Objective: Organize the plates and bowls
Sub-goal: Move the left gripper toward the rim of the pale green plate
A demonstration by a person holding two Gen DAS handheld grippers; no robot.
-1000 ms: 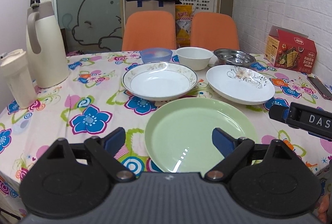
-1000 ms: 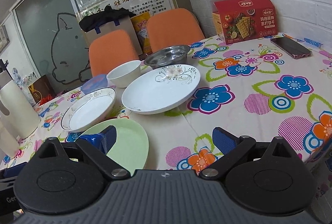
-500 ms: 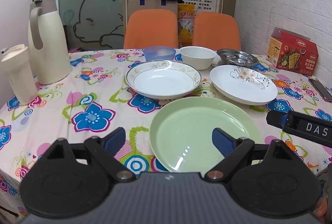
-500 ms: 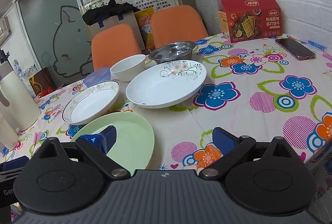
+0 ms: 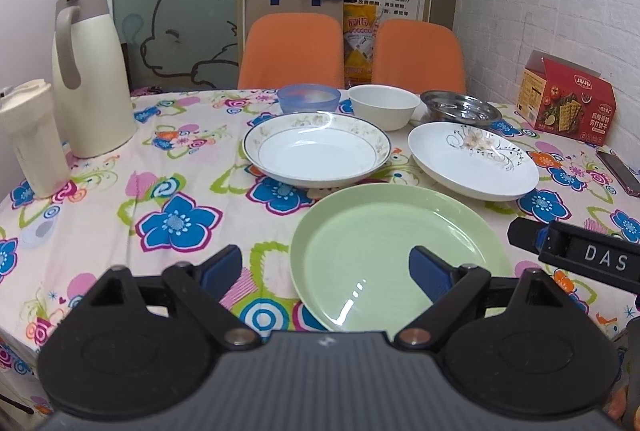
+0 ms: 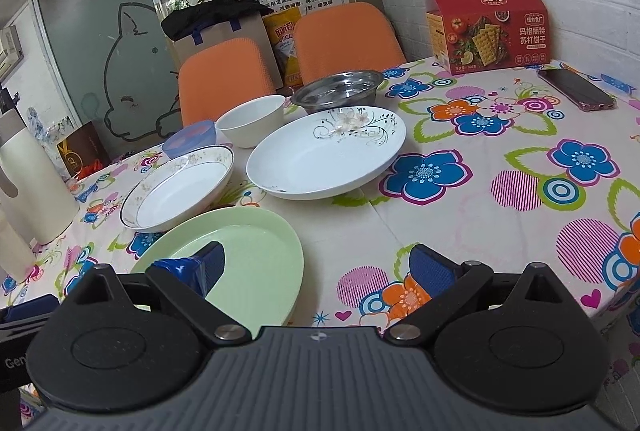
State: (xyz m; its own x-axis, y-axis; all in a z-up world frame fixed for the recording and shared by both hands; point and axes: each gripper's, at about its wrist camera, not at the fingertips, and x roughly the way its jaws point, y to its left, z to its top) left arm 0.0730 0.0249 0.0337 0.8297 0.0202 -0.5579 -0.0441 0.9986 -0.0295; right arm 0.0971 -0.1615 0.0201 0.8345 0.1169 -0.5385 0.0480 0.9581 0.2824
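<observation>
A pale green plate [image 5: 396, 251] [image 6: 240, 259] lies nearest me on the flowered tablecloth [image 5: 172, 187]. Behind it sit a gold-rimmed white plate [image 5: 316, 149] [image 6: 180, 187] and a white plate with a flower print [image 5: 472, 161] [image 6: 324, 159]. Further back stand a blue bowl [image 5: 309, 98] [image 6: 188, 139], a white bowl [image 5: 382, 106] [image 6: 250, 119] and a steel bowl [image 5: 460, 107] [image 6: 338, 91]. My left gripper [image 5: 326, 269] hangs open over the green plate's left edge. My right gripper [image 6: 316, 263] is open at that plate's right edge, empty.
A cream thermos jug [image 5: 90, 75] and a cream cup [image 5: 32, 135] stand at the left. A red cracker box [image 6: 488, 27] and a phone [image 6: 576, 89] lie at the right by the brick wall. Two orange chairs [image 5: 292, 51] stand behind the table.
Both grippers have drifted slightly back and up, so the dishes sit a little lower and further in view. Neither gripper has changed its opening; no dish has moved.
</observation>
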